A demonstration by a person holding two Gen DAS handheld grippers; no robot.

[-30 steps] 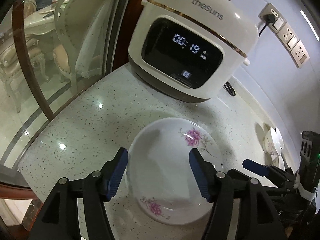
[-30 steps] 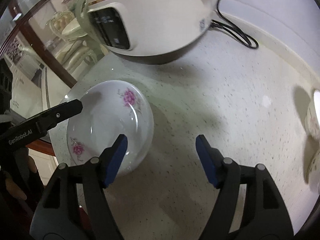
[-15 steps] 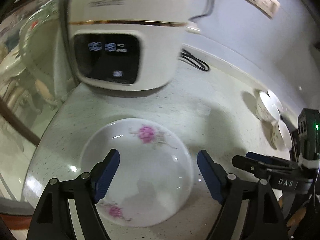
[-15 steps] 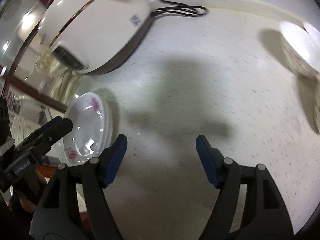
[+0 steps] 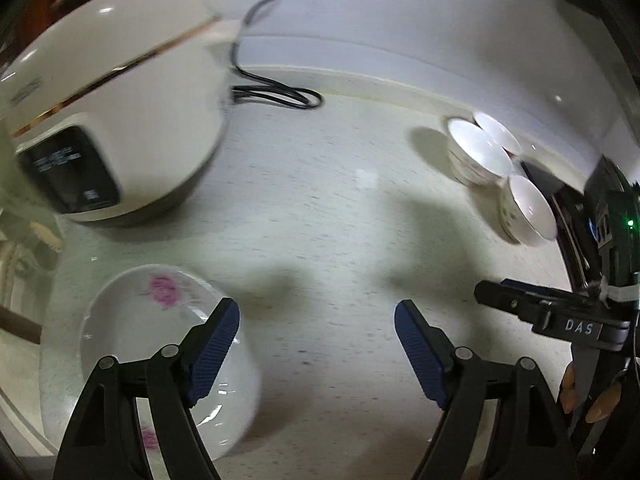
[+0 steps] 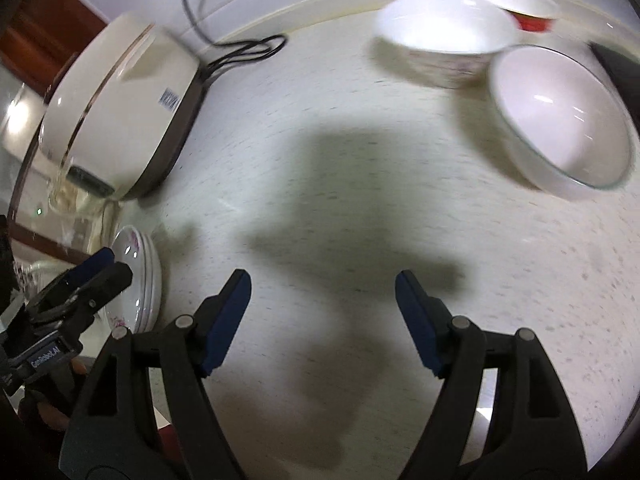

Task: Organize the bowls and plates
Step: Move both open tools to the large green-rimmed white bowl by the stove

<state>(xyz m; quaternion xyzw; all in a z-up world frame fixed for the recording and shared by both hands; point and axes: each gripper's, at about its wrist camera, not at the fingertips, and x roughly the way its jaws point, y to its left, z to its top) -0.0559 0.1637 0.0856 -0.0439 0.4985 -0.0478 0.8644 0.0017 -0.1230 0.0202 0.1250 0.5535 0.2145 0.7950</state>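
Countertop (image 6: pixel 320 160): speckled white, rice cooker (image 5: pixel 112 120) at left.
Plates (image 5: pixel 160 360): stacked, now off left.
Bowls (image 6: pixel 560 120): apparently three, nearer.
Left gripper (image 5: pixel 316 344): jaws apart, empty.
Right gripper (image 6: pixel 322 320): jaws apart, empty.

You have a stack of white plates (image 6: pixel 138 280) with pink flower prints lying flat at the counter's left edge, in front of the cooker. Your three white bowls (image 6: pixel 440 36) sit upright and empty by the back wall, well apart from the plates: two touching, the third (image 6: pixel 560 120) just beside them.
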